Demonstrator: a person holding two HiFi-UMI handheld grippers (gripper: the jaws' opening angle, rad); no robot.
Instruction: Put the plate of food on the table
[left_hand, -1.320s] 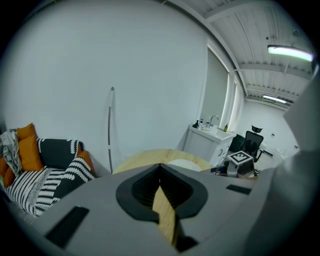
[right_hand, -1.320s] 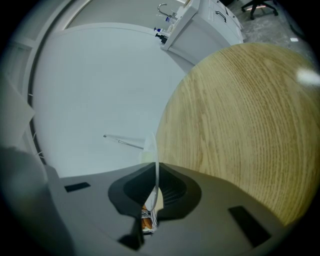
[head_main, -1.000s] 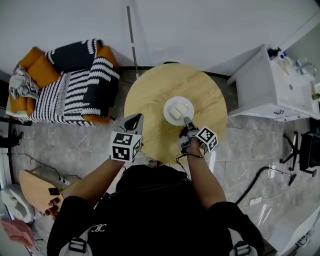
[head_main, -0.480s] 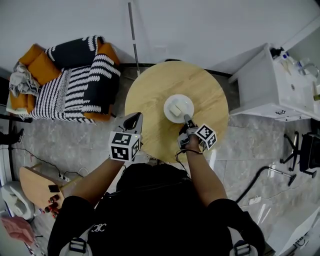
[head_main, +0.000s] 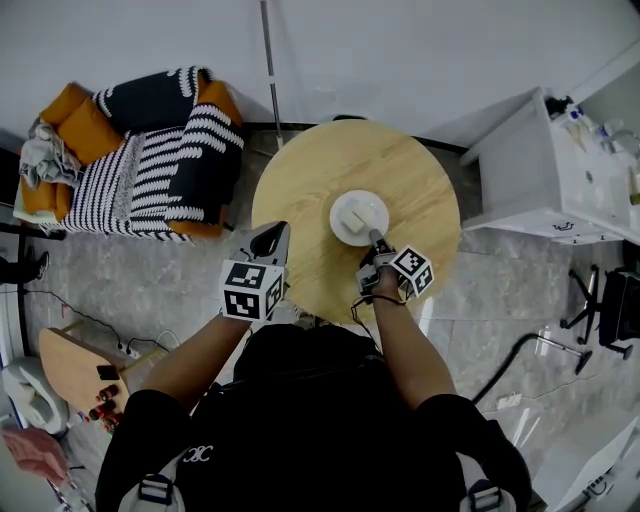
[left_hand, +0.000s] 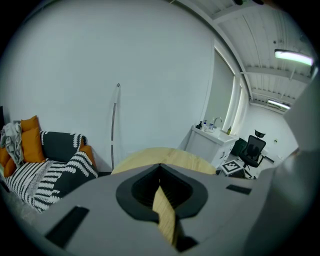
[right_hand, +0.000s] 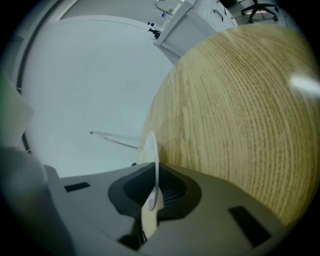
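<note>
A white plate with a pale block of food lies near the middle of the round wooden table. My right gripper is shut on the plate's near rim. In the right gripper view the plate stands edge-on between the closed jaws, with the tabletop beyond it. My left gripper hovers at the table's near left edge, apart from the plate; its jaws meet at a point with nothing held. The left gripper view looks over the table past the left gripper.
A sofa with striped black-and-white blankets stands left of the table. A white cabinet with bottles is at the right, with an office chair below it. A thin pole leans on the back wall.
The plate and both grippers keep their places; only the head view has shifted slightly.
</note>
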